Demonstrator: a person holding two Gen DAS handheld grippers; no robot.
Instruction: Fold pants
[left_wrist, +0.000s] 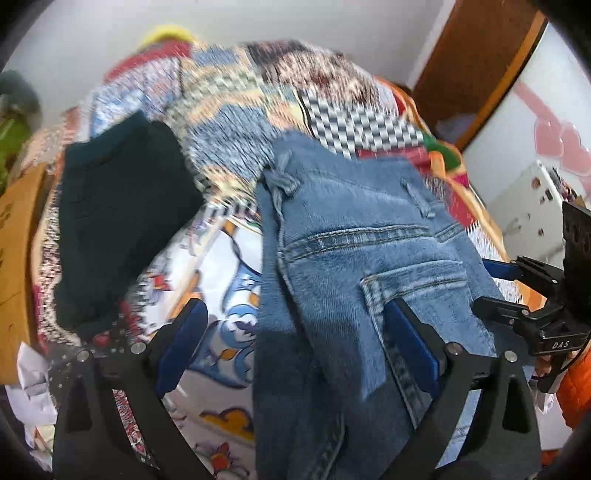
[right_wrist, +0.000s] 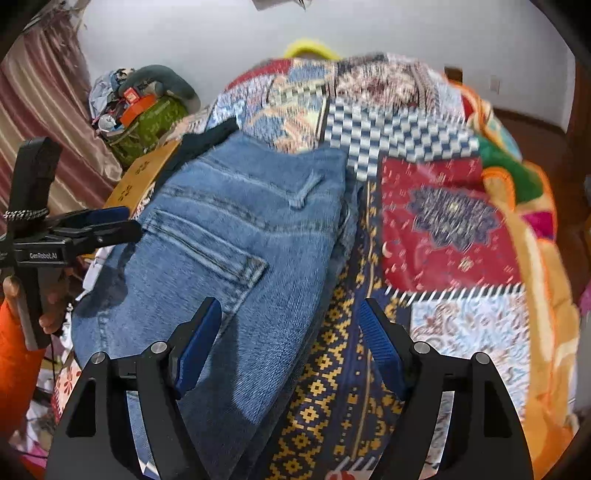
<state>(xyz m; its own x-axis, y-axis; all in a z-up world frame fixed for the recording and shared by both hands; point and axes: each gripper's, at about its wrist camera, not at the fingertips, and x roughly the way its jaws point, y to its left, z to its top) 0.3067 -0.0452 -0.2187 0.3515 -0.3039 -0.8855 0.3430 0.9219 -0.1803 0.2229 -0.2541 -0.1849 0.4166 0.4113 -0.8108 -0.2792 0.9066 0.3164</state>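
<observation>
The jeans (left_wrist: 354, 258) lie on a bed under a patchwork quilt (right_wrist: 443, 221), seat side up, with a stitched back pocket (right_wrist: 210, 251), a yoke seam and a belt loop showing in the faded blue denim; the cloth looks thick and softly napped, doubled over so that a folded edge runs down the middle of the bed. In the left wrist view the left gripper (left_wrist: 295, 325) stands spread wide, its blue ribbed fingers (left_wrist: 184, 339) apart with nothing pinched: one finger is over the cartoon-printed sheet (left_wrist: 229, 280) beside the jeans, the other over the denim just below the pocket, and whether it touches the cloth I cannot tell. In the right wrist view the right gripper (right_wrist: 291, 325) is likewise released, its fingers parted; the left one is over the denim near the pocket's lower corner, the right one over the dark blue quilt panel with gold cross motifs, and the jeans' folded edge runs between them. Neither gripper grasps anything. A dark, knit-looking garment (left_wrist: 122, 221) lies on the quilt beside the jeans, towards the bed's left edge and apart from them. Each gripper is black, hard and angular, held by a hand (right_wrist: 51, 314) in an orange sleeve (right_wrist: 18, 369)
</observation>
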